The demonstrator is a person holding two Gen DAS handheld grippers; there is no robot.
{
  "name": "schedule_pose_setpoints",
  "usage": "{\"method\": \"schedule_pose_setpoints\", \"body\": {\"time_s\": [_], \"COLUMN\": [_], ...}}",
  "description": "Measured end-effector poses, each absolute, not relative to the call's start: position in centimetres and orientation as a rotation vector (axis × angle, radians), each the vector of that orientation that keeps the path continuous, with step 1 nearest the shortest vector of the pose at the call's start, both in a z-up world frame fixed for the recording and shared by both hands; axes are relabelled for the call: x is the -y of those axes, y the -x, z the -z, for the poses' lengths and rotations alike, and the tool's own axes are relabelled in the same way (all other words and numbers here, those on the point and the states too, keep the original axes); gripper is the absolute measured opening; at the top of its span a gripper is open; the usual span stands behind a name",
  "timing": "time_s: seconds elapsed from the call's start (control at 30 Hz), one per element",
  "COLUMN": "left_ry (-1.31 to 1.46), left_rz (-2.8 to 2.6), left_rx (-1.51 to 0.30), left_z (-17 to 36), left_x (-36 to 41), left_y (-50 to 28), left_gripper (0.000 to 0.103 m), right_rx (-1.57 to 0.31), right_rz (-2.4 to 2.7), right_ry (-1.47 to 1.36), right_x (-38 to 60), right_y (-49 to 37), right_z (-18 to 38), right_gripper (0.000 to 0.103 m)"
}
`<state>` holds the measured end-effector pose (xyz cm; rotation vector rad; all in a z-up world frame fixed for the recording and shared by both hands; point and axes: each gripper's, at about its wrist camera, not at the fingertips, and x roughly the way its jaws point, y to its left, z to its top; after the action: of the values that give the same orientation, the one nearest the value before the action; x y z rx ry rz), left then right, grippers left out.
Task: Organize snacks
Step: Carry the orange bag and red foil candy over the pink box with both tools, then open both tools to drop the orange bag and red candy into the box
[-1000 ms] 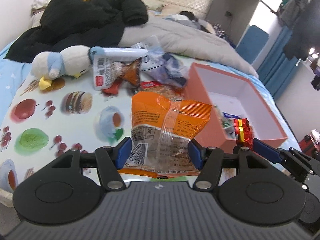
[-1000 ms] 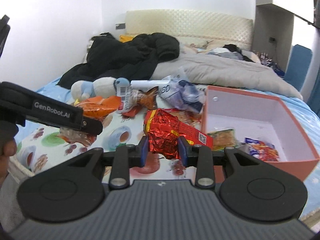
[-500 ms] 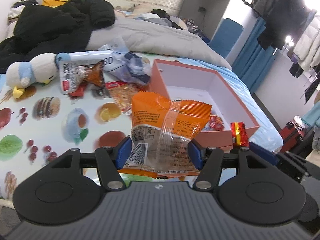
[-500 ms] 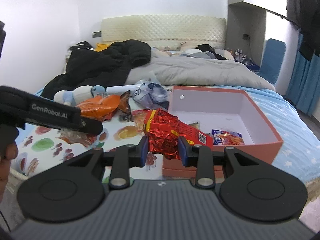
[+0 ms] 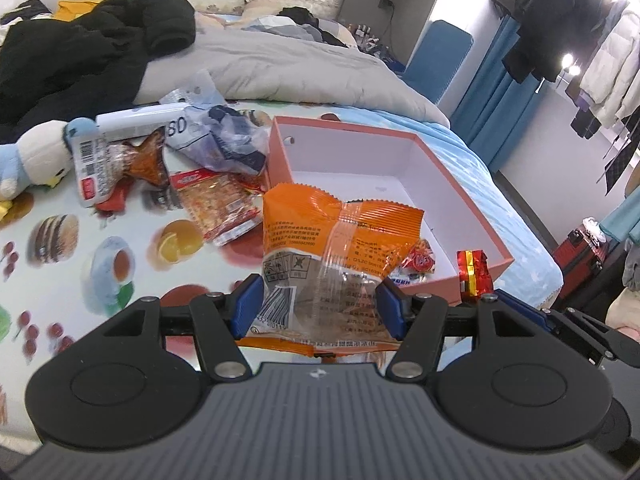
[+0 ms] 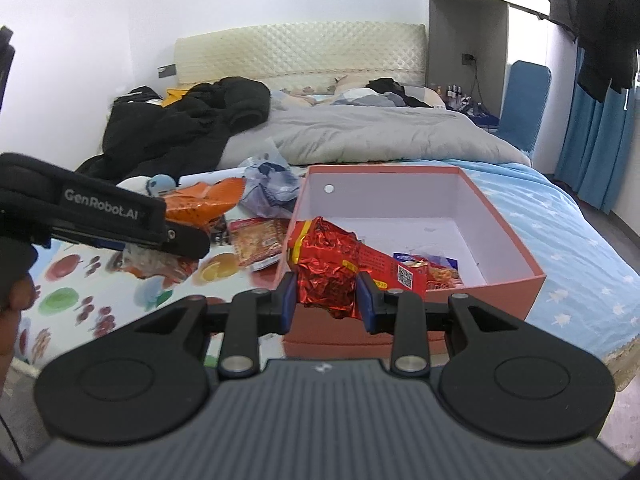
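Observation:
My left gripper (image 5: 318, 310) is shut on an orange snack bag (image 5: 336, 248), held in the air near the front left corner of the pink box (image 5: 456, 184). In the right wrist view my right gripper (image 6: 326, 300) is shut on a red foil packet (image 6: 332, 260), held over the near rim of the same pink box (image 6: 532, 276). A few small snack packets (image 6: 436, 268) lie inside the box. The red foil packet (image 5: 474, 276) also shows at the right in the left wrist view, and the orange snack bag (image 6: 200, 204) at the left in the right wrist view.
Loose snacks remain on the fruit-print sheet (image 5: 60, 240): a red-orange packet (image 5: 218, 204), a bluish bag (image 5: 228, 140), a white-labelled packet (image 5: 104, 160). A plush toy (image 5: 36, 160), black coat (image 5: 80, 56) and grey duvet (image 5: 288, 64) lie behind. The bed edge drops off at right.
Both grippers have moved rightward towards the pink box with their packets still held. The box now sits nearer and more central in both views.

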<state>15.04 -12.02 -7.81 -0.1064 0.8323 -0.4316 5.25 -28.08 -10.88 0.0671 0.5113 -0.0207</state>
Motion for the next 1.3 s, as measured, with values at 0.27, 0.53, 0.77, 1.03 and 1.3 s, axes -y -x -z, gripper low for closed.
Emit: {"method": "schedule_pose_setpoints", "body": {"time_s": [0.27,0.53,0.77,1.03,1.3], "left_ry": [0.077,0.047,0.011,-0.052,-0.041], "left_rz": [0.487,0.532,0.555,0.561,0.558], "left_rx": [-0.870,-0.897,-0.933,-0.982,-0.981], "left_z": [8.9,10.4,12.5,15.1,16.3], "left_x": [17.3,22.5,25.3,26.7,26.8], "left_y": [-20.3,-25.7,-29.6,-33.0,-33.0], "left_gripper": [0.066,0.066,0.066,0.067,0.068], "right_rx": [-0.518,-0.533,-0.570,-0.644,-0.703], "right_rz": [0.060,0.094,0.113,0.100,0.093], "right_ry": [-0.084,-0.108,-0.130,-0.162,-0.188], "right_x": [31.8,36.0,38.7,39.9,40.8], "right_y": [-9.1,-13.0,-16.2,-19.7,-21.8], "right_z": [11.3,12.0,13.5,16.4,18.1], "right_gripper": [0.035,0.035,0.035,0.036,0.037]}}
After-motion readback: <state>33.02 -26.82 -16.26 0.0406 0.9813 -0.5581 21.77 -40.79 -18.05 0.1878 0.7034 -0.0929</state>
